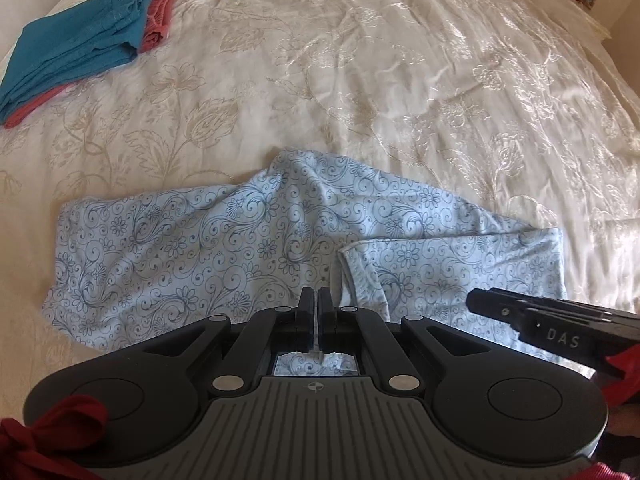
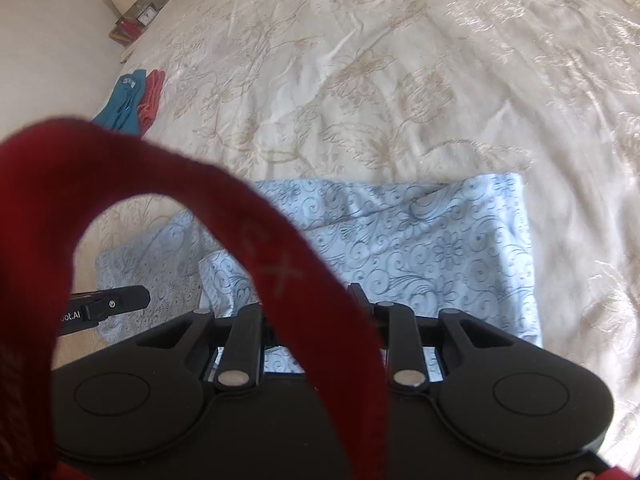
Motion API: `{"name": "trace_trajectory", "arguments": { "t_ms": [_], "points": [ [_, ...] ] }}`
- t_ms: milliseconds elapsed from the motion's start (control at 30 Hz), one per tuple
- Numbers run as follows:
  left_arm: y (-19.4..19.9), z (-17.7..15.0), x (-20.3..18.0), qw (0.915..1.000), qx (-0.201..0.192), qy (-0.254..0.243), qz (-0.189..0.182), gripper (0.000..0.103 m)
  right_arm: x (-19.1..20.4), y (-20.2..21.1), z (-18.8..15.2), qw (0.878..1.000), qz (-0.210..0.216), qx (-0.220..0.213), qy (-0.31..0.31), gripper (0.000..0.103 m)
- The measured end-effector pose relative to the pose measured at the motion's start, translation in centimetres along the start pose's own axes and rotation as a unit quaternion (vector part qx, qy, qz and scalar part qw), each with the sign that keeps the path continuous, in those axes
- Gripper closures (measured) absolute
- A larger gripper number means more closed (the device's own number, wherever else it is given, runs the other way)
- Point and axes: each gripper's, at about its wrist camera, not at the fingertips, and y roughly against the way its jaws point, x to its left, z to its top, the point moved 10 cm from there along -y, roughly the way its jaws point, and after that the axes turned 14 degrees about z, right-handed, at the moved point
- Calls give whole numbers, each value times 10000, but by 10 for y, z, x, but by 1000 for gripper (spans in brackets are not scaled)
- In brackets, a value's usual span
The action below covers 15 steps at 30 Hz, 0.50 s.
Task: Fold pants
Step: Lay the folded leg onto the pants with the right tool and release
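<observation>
While the pale blue cotton pants with a dark floral swirl print lie part-folded at the near edge of the bed, the black left gripper hovers low over their near hem with its jaws drawn together to a thin slit, holding nothing that can be seen. Just to its right, the black right gripper reaches in over a turned-back corner of the same cloth; a dark red wrist strap hides its tips in its own camera, so whether its jaws are wide or narrow cannot be told. White letters reading "DAS" show on its side, and the left tool's side carries a cut-off "ot.AI". The strap bears a faint mark, too blurred to read. The garment appears already doubled into a broad band with one end laid back over itself; by that showing the folding is well begun but not finished, with at least one more fold and some smoothing likely left. Beyond stretches the cream satin bedspread with embroidered flowers. Far to the left sit folded teal pants atop a folded coral-red garment.
</observation>
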Motion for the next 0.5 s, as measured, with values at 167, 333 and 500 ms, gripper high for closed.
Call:
{"name": "trace_trajectory", "arguments": {
  "t_ms": [167,333,500],
  "points": [
    [-9,-10,39,9984,197,273,447,100,42,-57,-18,9965,534,576,286,66],
    [-10,-11,56,9968,275,506,553,100,77,-74,-28,9884,972,913,724,66],
    [-10,-2,25,9989,185,256,358,100,49,-28,-10,9956,547,362,666,66]
  ]
}}
